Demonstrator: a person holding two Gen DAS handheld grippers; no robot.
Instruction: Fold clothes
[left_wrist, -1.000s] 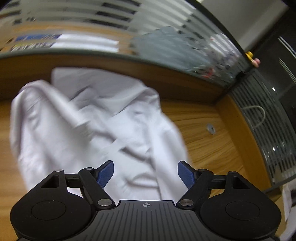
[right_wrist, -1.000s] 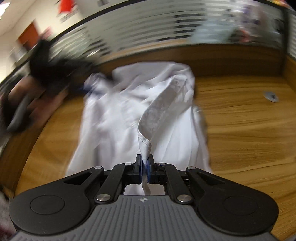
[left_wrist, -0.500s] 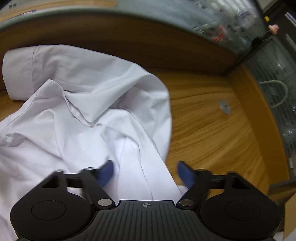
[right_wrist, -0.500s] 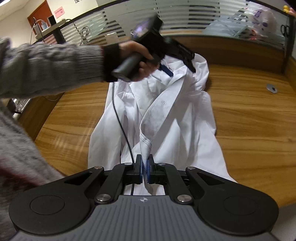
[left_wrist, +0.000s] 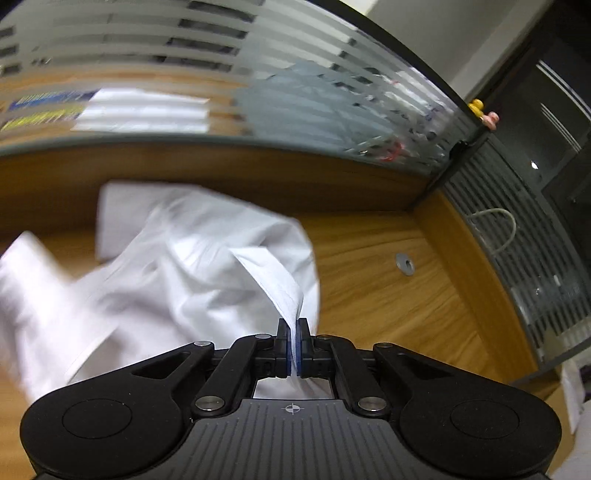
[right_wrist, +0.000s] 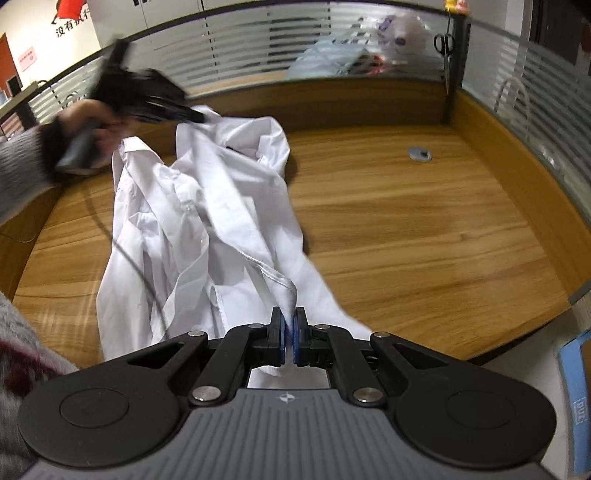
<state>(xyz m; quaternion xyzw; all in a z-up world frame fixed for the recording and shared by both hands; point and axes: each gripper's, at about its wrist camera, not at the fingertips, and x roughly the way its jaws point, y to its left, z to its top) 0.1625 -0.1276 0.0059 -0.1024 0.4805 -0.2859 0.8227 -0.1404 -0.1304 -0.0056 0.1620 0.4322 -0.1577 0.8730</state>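
Observation:
A crumpled white shirt (right_wrist: 207, 206) lies stretched along the wooden desk (right_wrist: 424, 229). My right gripper (right_wrist: 289, 326) is shut on a hemmed edge of the shirt at its near end, and the cloth rises to the pads. At the far end my left gripper (left_wrist: 294, 341) is shut on a fold of the white shirt (left_wrist: 192, 273), which hangs from the blue pads. In the right wrist view the left gripper (right_wrist: 192, 114) shows blurred, held by a hand in a grey sleeve (right_wrist: 22, 166) above the shirt's far end.
A low wooden wall (left_wrist: 258, 173) with striped frosted glass runs behind the desk and along its right side. A round metal cable grommet (right_wrist: 419, 153) sits in the desk right of the shirt. A thin black cable (right_wrist: 129, 254) trails over the shirt's left part.
My left gripper has gone from open over the shirt to shut on a fold and lifted it. My right gripper, still shut on the hem, has pulled back toward the near desk edge.

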